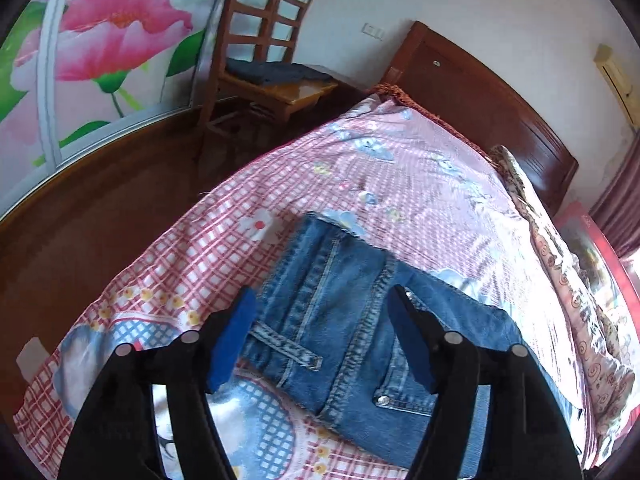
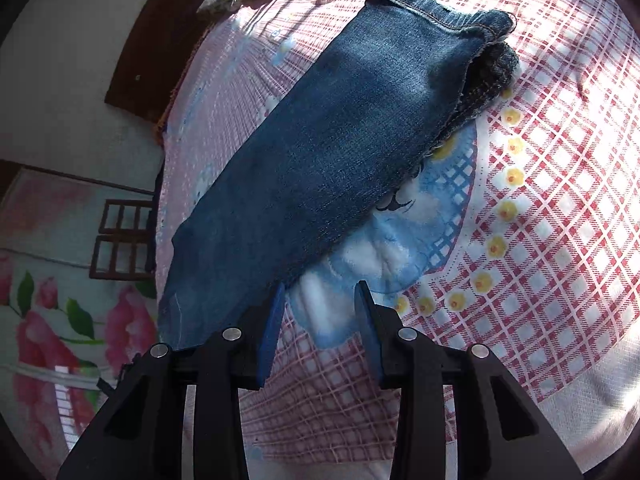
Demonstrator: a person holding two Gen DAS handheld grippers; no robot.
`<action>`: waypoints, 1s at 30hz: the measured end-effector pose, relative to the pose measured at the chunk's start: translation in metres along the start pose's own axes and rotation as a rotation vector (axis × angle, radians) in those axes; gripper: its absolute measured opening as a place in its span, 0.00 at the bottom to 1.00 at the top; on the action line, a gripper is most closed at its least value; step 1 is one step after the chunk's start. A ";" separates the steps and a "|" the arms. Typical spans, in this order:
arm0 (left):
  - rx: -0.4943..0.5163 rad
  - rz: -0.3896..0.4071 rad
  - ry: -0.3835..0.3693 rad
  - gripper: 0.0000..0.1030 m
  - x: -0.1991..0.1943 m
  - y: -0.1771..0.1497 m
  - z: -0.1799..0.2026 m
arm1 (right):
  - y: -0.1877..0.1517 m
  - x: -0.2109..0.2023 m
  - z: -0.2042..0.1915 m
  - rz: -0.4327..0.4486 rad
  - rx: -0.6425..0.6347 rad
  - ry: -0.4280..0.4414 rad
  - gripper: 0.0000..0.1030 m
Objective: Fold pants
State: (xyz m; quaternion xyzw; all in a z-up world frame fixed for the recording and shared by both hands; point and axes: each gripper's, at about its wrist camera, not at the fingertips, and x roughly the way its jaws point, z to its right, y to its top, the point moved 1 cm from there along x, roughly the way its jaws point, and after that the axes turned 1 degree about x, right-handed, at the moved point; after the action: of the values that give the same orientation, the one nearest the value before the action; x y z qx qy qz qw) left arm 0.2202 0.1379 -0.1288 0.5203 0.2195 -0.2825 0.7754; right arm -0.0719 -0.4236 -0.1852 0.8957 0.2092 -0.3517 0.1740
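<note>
Blue jeans [image 1: 340,320] lie folded on the pink checked bedsheet [image 1: 400,184], with the waistband, a belt loop and a rivet facing the left wrist camera. My left gripper [image 1: 322,292] hovers above this waist end, open wide, and nothing is clamped between its blue pads. In the right wrist view the jeans [image 2: 320,140] stretch away as a long folded strip with the hems at the far end. My right gripper [image 2: 320,286] stands open over the bedsheet [image 2: 540,200], just beside the near edge of the denim, with only the sheet seen between its fingers.
A wooden chair [image 1: 260,60] with dark folded cloth on its seat stands on the wooden floor left of the bed. The dark wooden headboard [image 1: 480,100] is at the far end. A patterned pillow [image 1: 580,300] lies along the right side. Flower-printed wardrobe doors [image 1: 100,40] stand at the left.
</note>
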 end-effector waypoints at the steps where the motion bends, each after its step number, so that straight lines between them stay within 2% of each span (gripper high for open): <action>1: 0.053 -0.001 -0.019 0.80 0.003 0.003 0.018 | -0.001 0.002 -0.004 -0.006 -0.013 -0.005 0.35; 4: 0.171 0.012 -0.129 0.93 0.012 0.010 0.064 | -0.005 0.006 -0.015 -0.018 -0.045 -0.001 0.34; 6: 0.218 -0.002 -0.186 0.94 0.024 0.012 0.087 | -0.007 0.009 -0.020 -0.030 -0.058 0.000 0.35; 8: 0.226 -0.049 -0.241 0.94 0.039 0.011 0.099 | -0.007 0.010 -0.023 -0.039 -0.072 -0.008 0.35; 12: 0.221 -0.172 -0.276 0.94 0.080 0.009 0.112 | -0.006 0.012 -0.025 -0.050 -0.081 -0.021 0.35; 14: 0.210 -0.217 -0.258 0.94 0.097 0.007 0.111 | -0.006 0.014 -0.026 -0.052 -0.079 -0.024 0.34; 17: 0.169 -0.277 -0.180 0.94 0.126 0.007 0.098 | -0.004 0.012 -0.020 -0.050 -0.066 -0.033 0.34; 19: 0.124 -0.299 -0.186 0.94 0.138 0.011 0.086 | -0.002 0.011 -0.019 -0.048 -0.062 -0.040 0.35; 20: 0.122 -0.313 -0.189 0.94 0.142 0.010 0.085 | -0.002 0.010 -0.018 -0.045 -0.059 -0.046 0.39; 22: 0.187 -0.328 -0.150 0.96 0.143 0.007 0.096 | -0.001 0.006 -0.013 -0.031 -0.050 -0.059 0.59; 27: 0.278 -0.298 -0.032 0.96 0.119 0.000 0.112 | -0.002 -0.008 -0.005 0.013 -0.012 -0.030 0.59; 29: 0.258 -0.254 -0.052 0.96 0.092 0.000 0.111 | 0.000 -0.017 0.002 0.052 0.026 -0.016 0.59; 30: 0.257 -0.235 -0.086 0.96 0.076 -0.002 0.110 | 0.002 -0.023 0.009 0.079 0.053 -0.007 0.59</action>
State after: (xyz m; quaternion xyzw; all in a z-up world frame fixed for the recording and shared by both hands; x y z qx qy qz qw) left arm 0.2802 0.0192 -0.1383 0.5733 0.2077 -0.4189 0.6728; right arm -0.0910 -0.4350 -0.1753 0.9063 0.1638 -0.3532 0.1646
